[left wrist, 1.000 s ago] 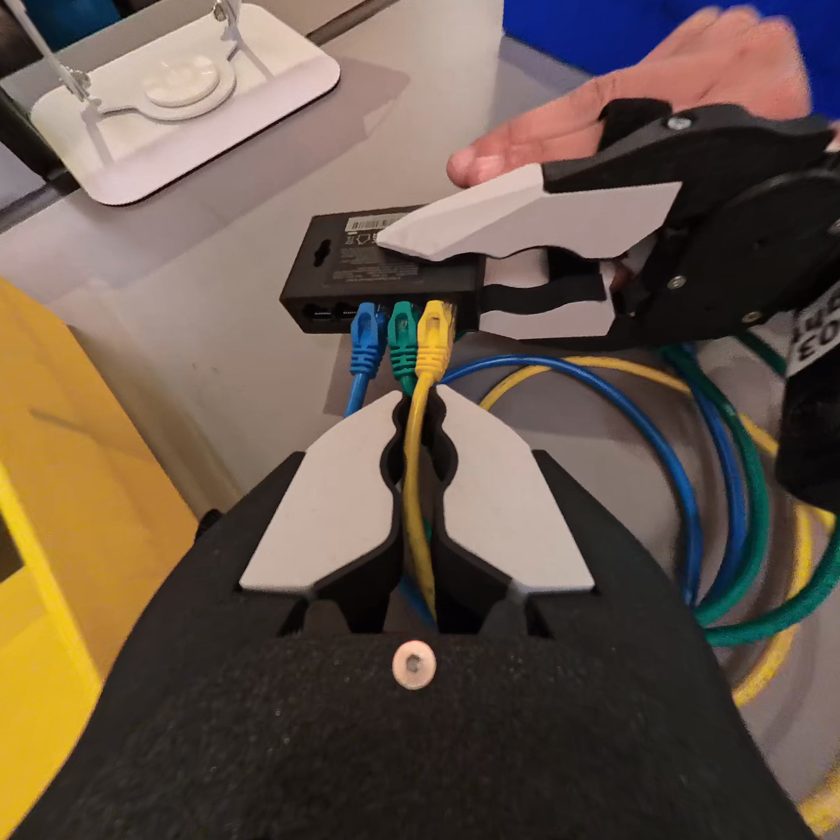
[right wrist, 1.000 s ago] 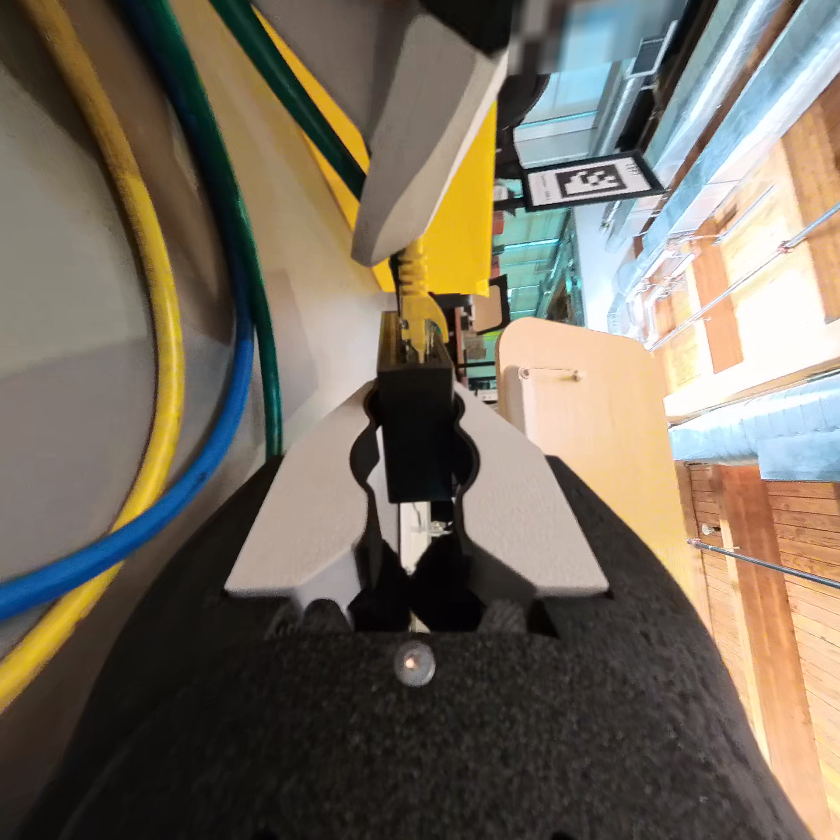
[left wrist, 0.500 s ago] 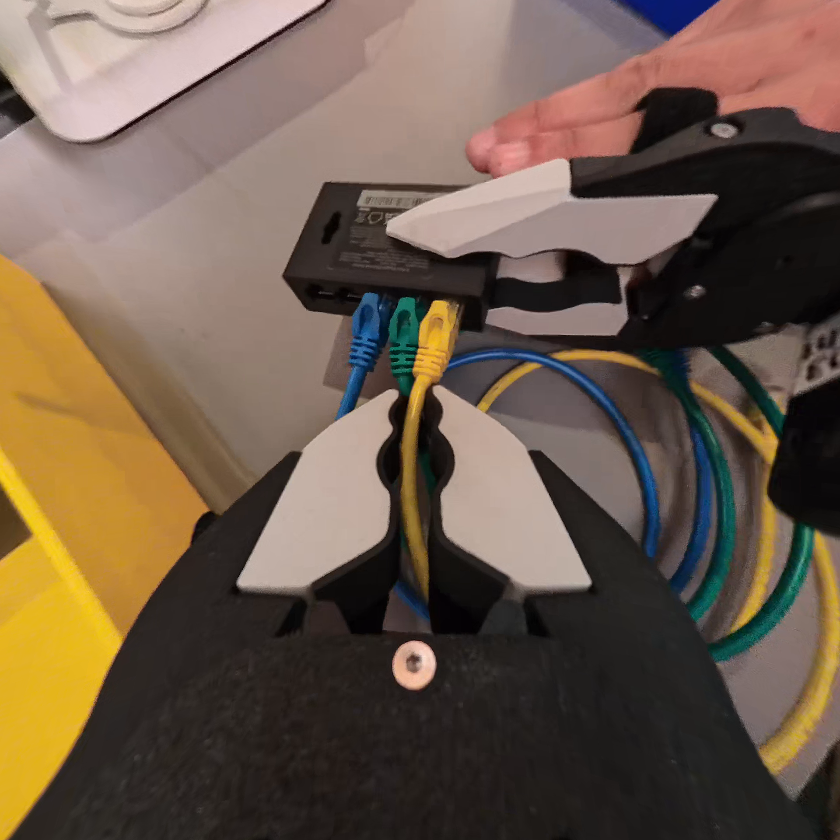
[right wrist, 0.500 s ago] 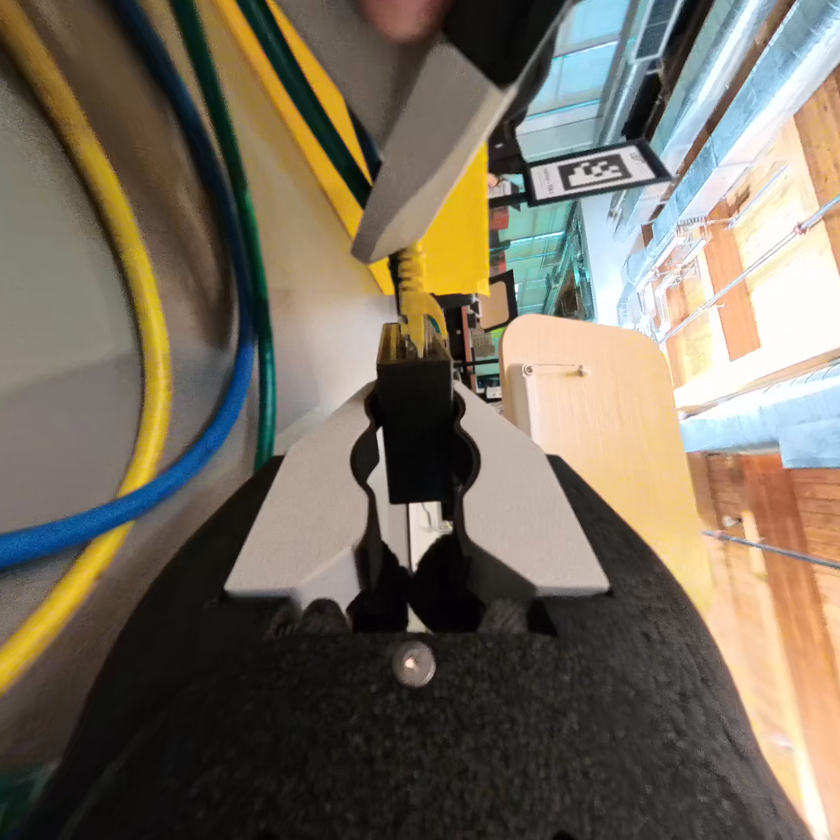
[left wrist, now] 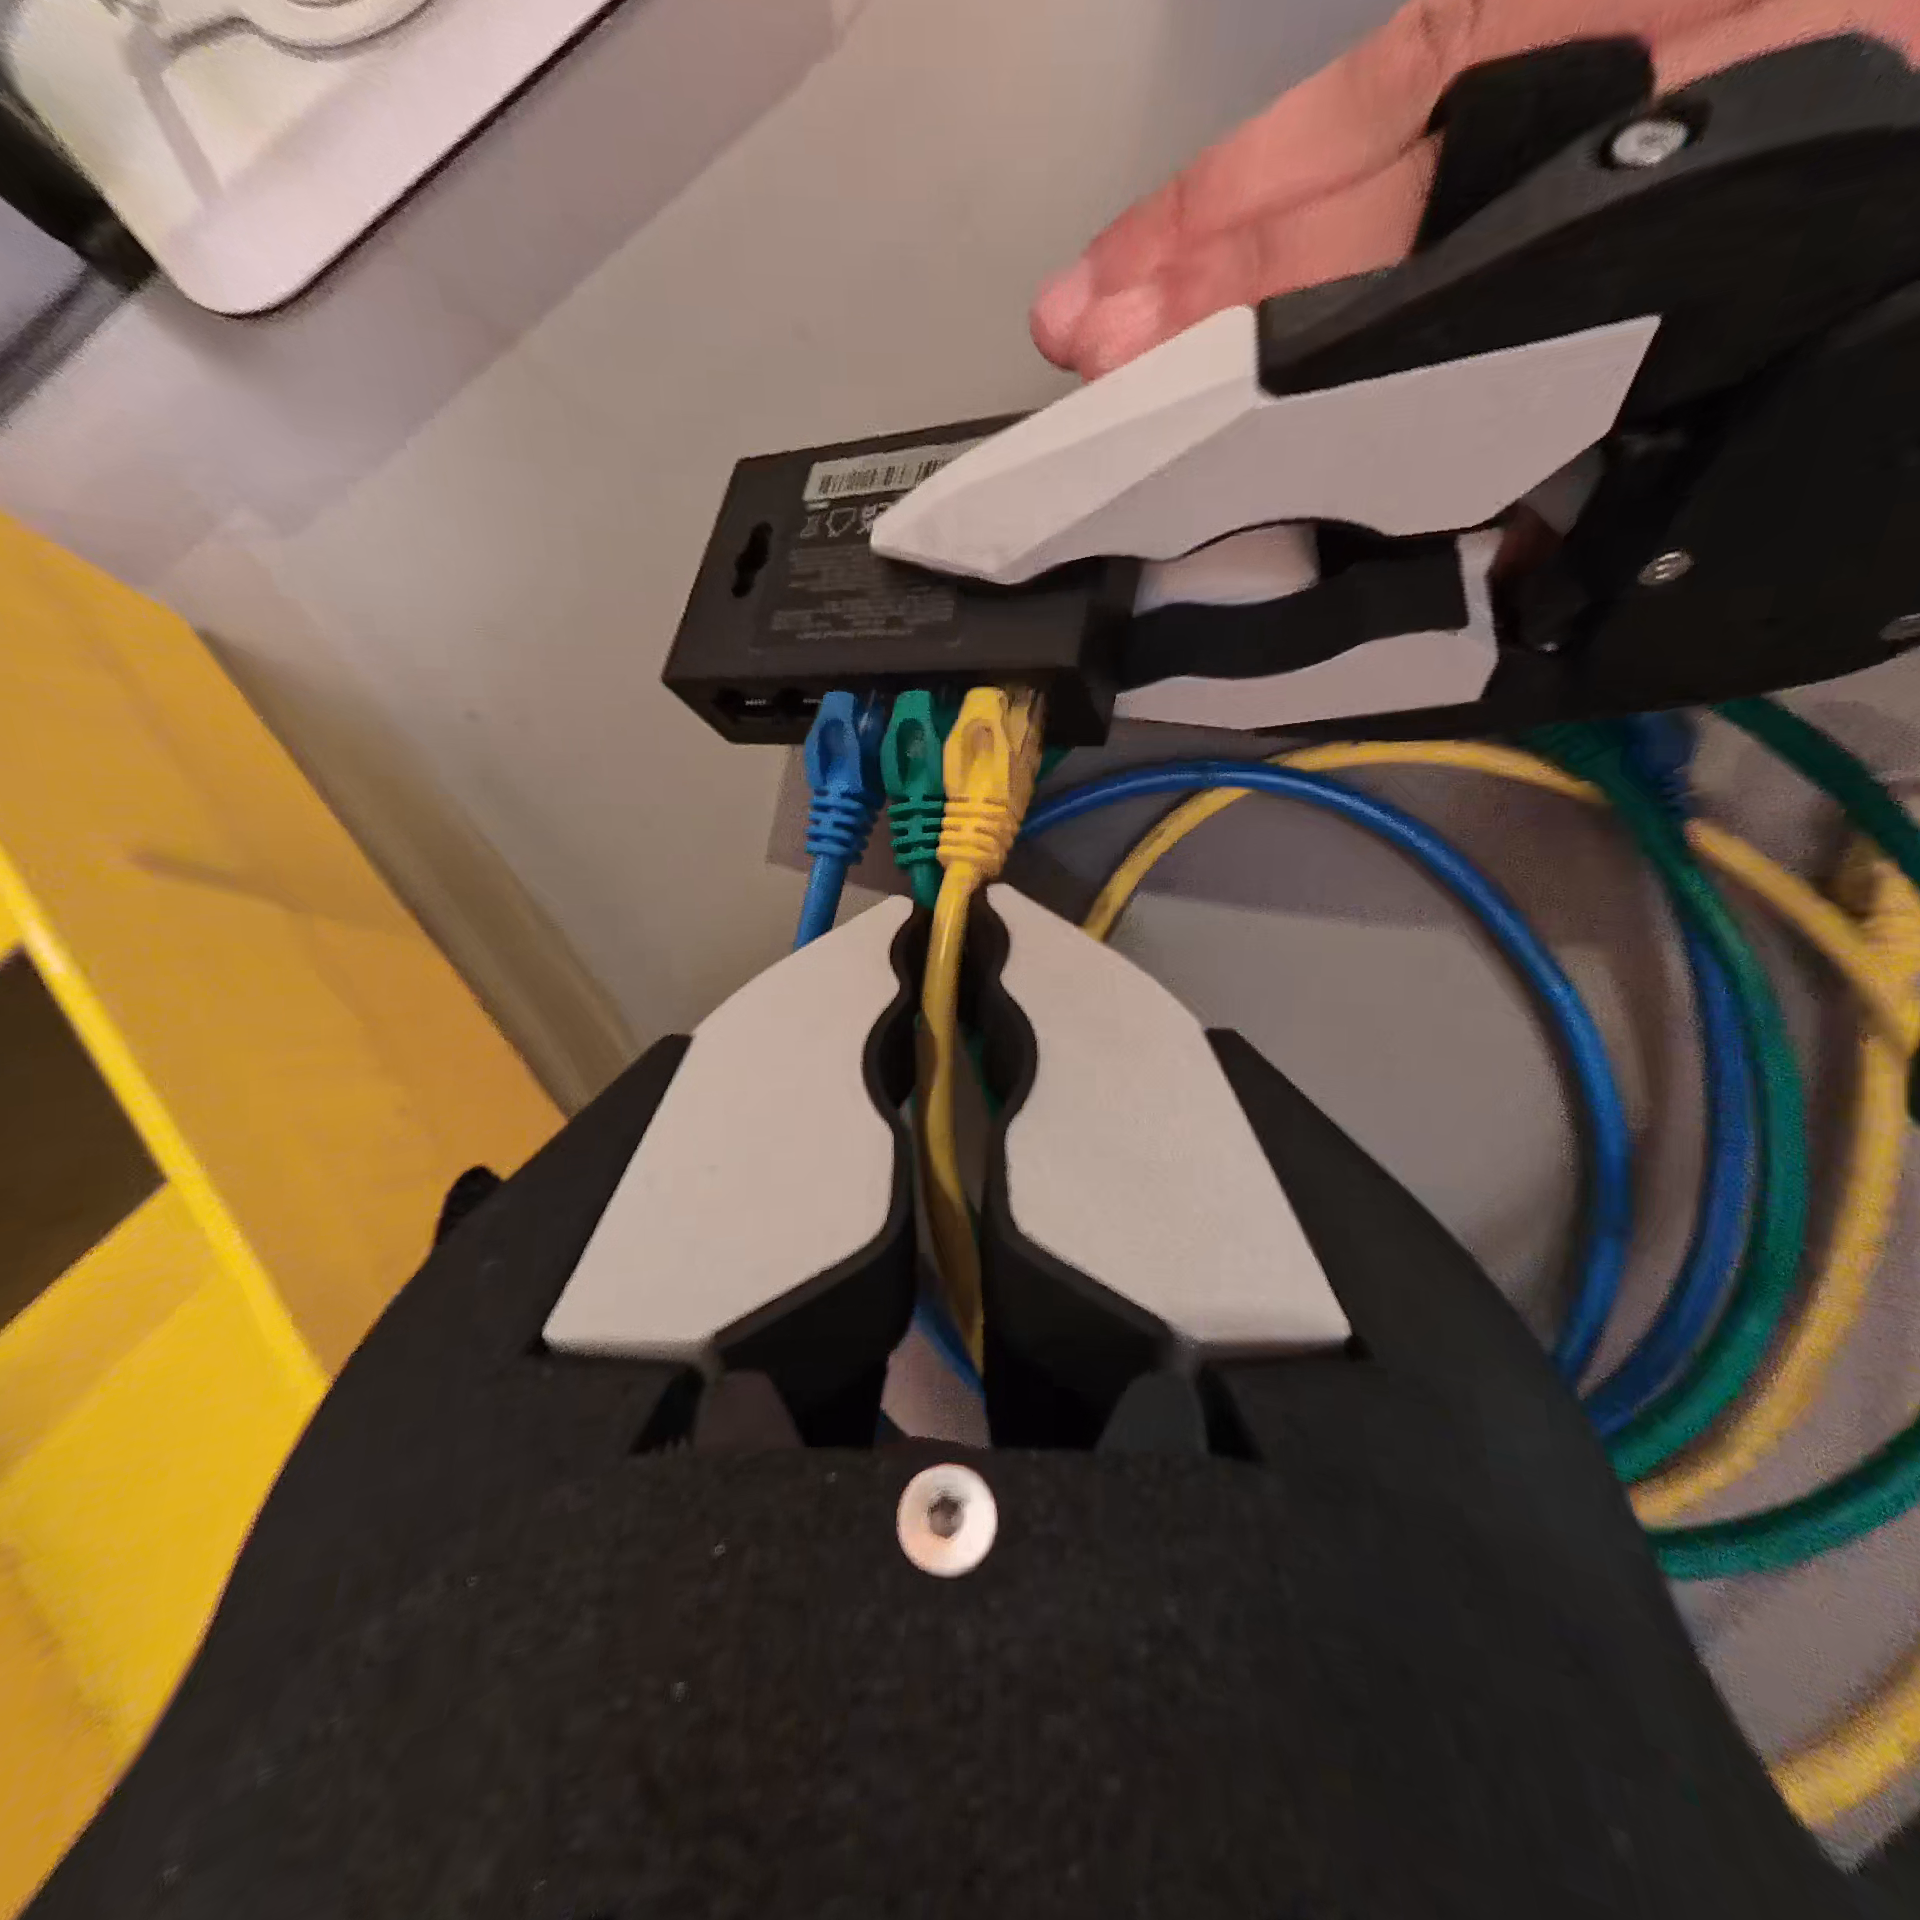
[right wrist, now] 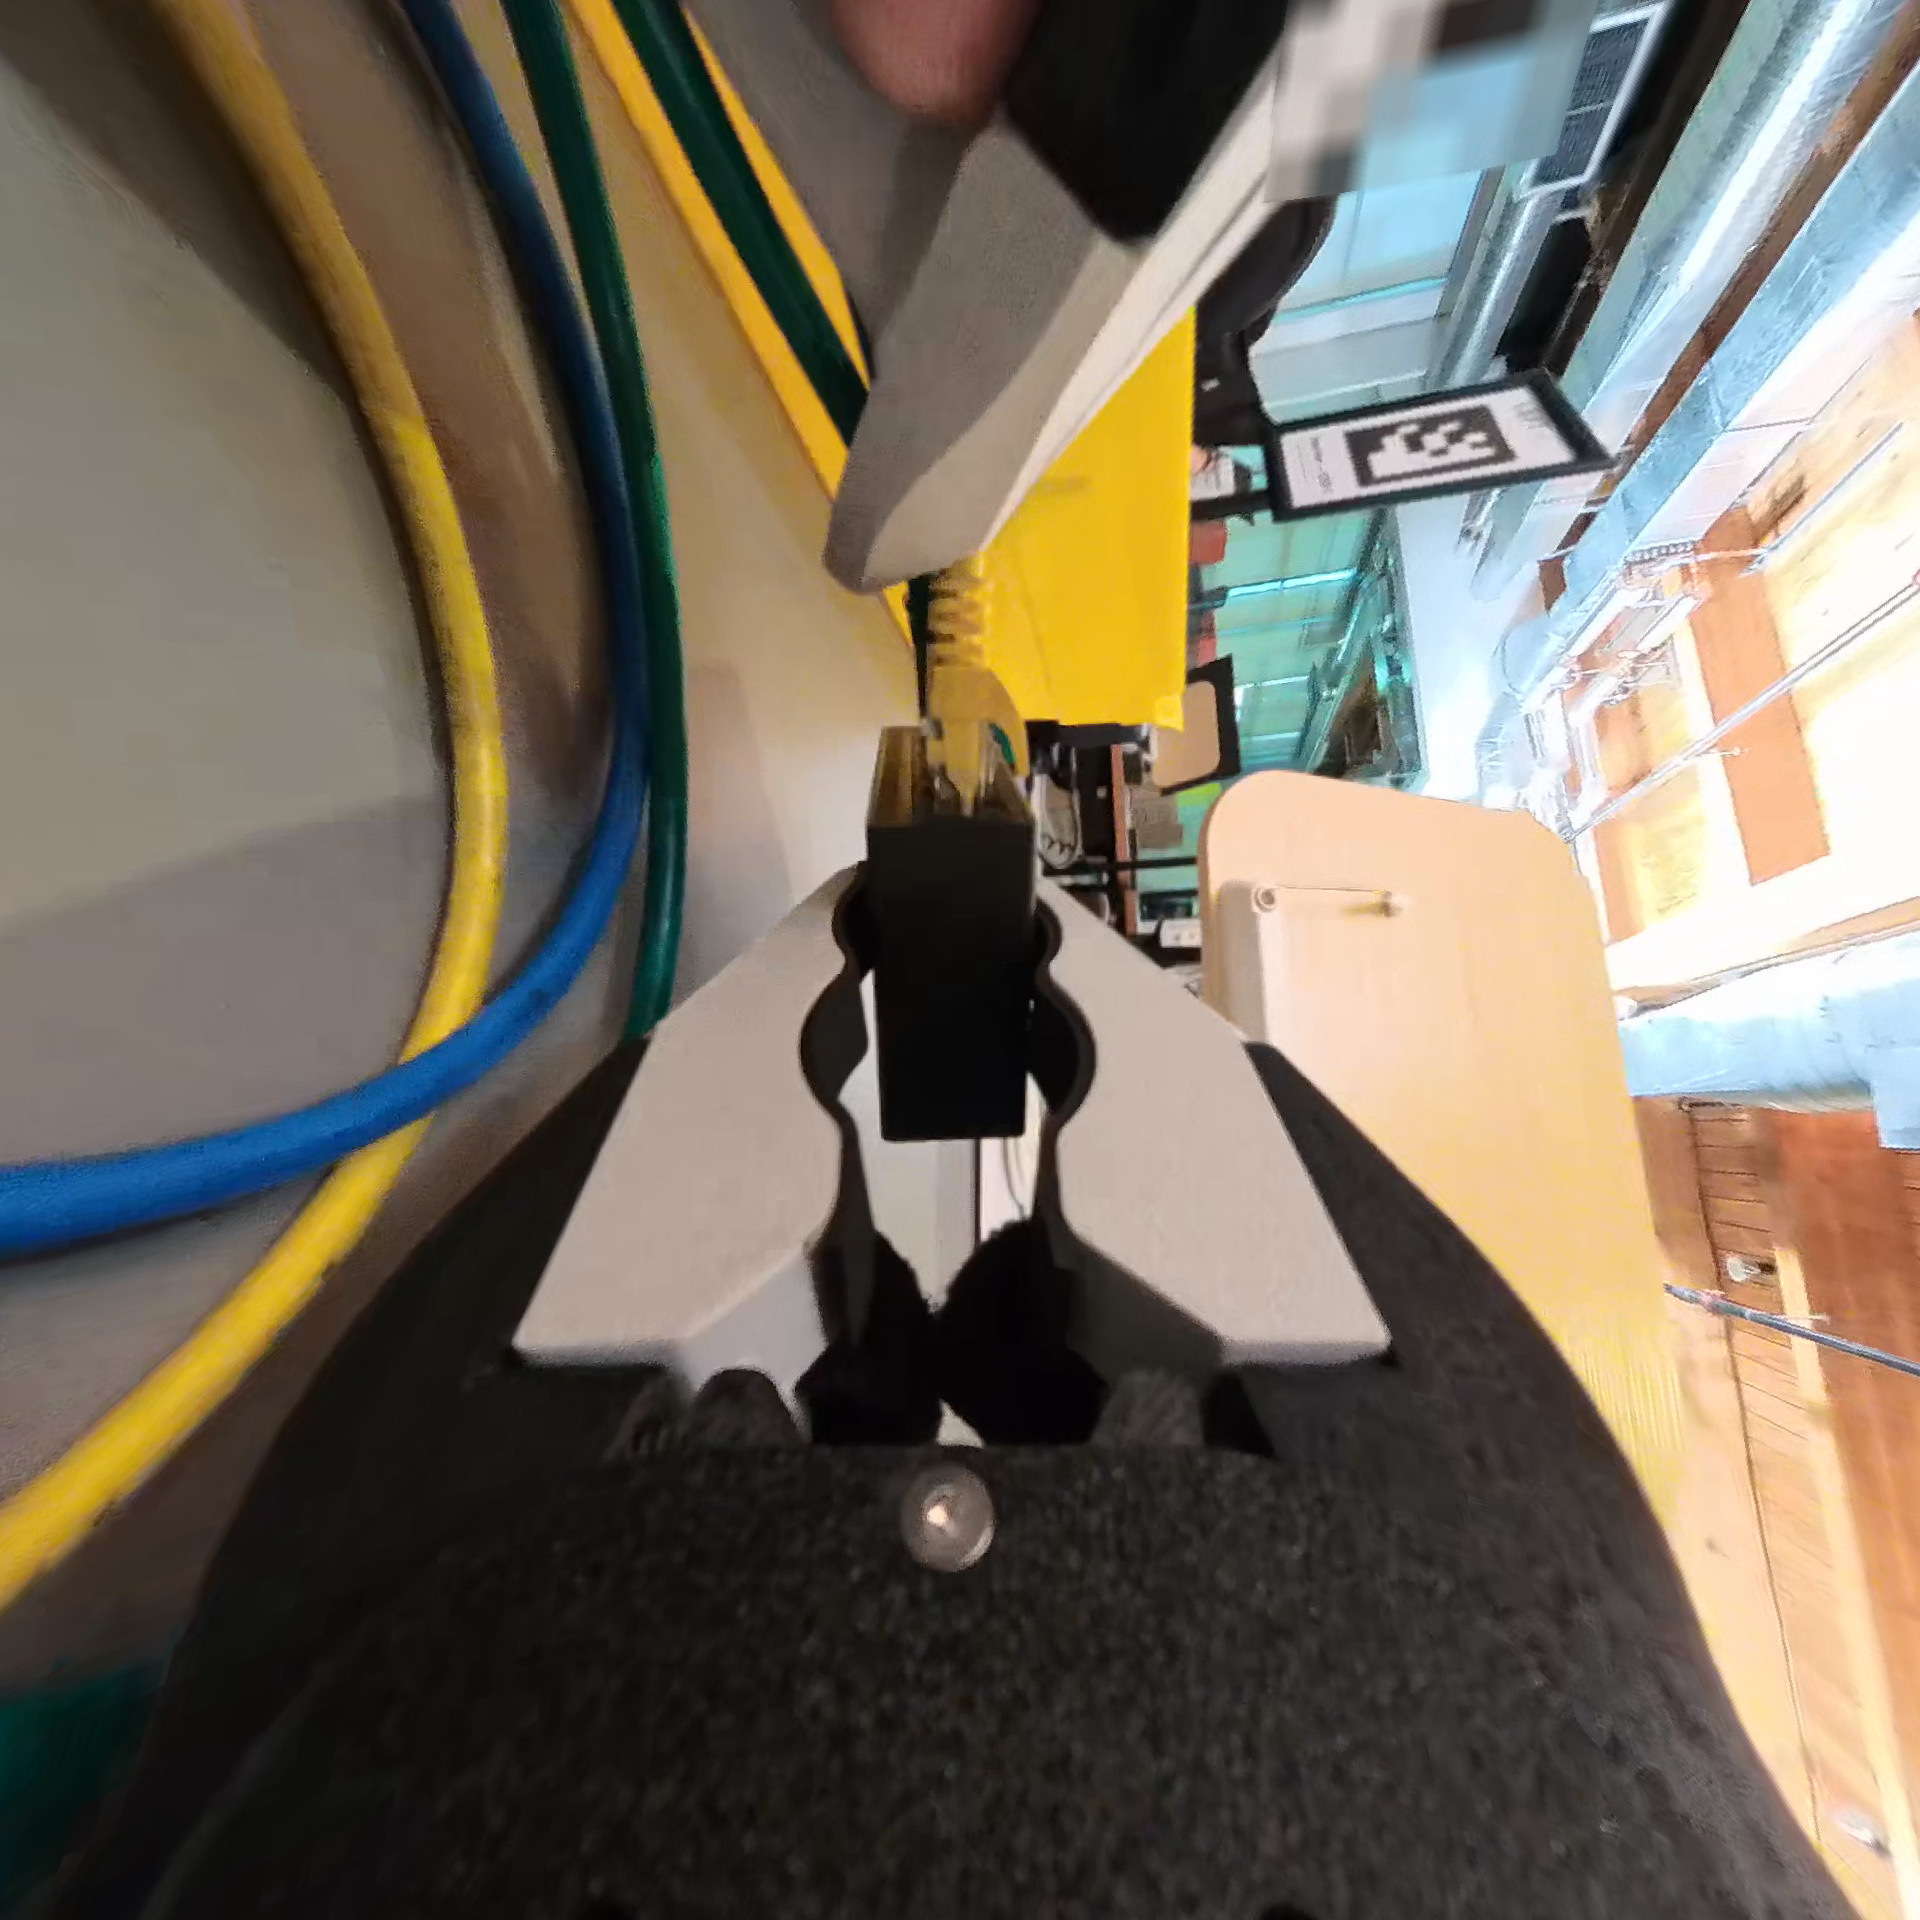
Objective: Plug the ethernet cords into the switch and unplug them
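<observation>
The black switch [left wrist: 883, 623] is held just above the grey table, with its shadow beneath it. A blue plug [left wrist: 836, 774], a green plug [left wrist: 912, 774] and a yellow plug [left wrist: 982, 774] sit side by side in its ports. My left gripper [left wrist: 951, 920] is shut on the yellow cord [left wrist: 951, 1091] just behind its plug. My right gripper [left wrist: 997, 613] comes in from the right and is shut on the switch's right end. In the right wrist view the right gripper [right wrist: 951, 904] clamps the switch [right wrist: 951, 997], and the yellow plug [right wrist: 966, 707] enters its far end.
Loose loops of blue, green and yellow cord [left wrist: 1662, 1143] lie on the table at the right. A yellow box [left wrist: 156, 1039] stands close on the left. A white base plate [left wrist: 312, 135] lies at the far left. A hand [left wrist: 1247, 229] rests on the right gripper.
Both grippers keep their holds. The left view has shifted, so the white base plate has slid toward the upper left corner. All three plugs stay in the ports.
</observation>
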A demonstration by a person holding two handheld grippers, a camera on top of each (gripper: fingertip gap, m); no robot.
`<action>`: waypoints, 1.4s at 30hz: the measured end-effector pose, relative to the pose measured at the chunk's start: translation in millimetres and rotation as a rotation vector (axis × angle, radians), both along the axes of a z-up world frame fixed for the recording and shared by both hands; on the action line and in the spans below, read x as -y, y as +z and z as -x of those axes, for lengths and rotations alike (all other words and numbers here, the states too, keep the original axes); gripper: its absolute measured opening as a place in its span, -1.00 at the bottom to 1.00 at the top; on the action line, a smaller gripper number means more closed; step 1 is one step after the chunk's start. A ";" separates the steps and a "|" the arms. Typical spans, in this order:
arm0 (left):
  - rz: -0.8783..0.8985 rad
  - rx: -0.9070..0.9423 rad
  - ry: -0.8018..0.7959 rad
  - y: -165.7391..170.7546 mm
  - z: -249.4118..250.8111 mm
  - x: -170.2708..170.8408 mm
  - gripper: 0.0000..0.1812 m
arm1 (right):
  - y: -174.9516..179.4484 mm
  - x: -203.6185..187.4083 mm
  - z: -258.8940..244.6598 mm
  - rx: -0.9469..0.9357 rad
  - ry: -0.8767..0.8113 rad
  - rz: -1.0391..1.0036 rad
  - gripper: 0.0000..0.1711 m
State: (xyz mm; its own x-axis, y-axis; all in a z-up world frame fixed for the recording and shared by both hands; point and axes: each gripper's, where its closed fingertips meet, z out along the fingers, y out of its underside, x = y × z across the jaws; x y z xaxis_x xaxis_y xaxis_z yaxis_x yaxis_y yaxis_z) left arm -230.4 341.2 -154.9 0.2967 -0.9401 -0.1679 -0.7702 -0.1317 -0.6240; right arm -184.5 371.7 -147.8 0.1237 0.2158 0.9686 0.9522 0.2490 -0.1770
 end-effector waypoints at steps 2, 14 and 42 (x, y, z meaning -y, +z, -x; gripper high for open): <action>-0.050 -0.035 0.010 1.3 1.3 -0.4 -0.94 | 0.3 0.3 2.0 0.005 -0.013 -0.010 -0.72; -0.045 0.095 -0.058 4.6 -1.3 4.4 -0.93 | 3.6 1.4 0.8 -0.205 0.026 0.063 -0.65; -0.171 0.212 0.050 13.5 0.9 -10.8 -0.94 | 26.2 1.5 2.4 -0.997 0.036 0.468 -0.31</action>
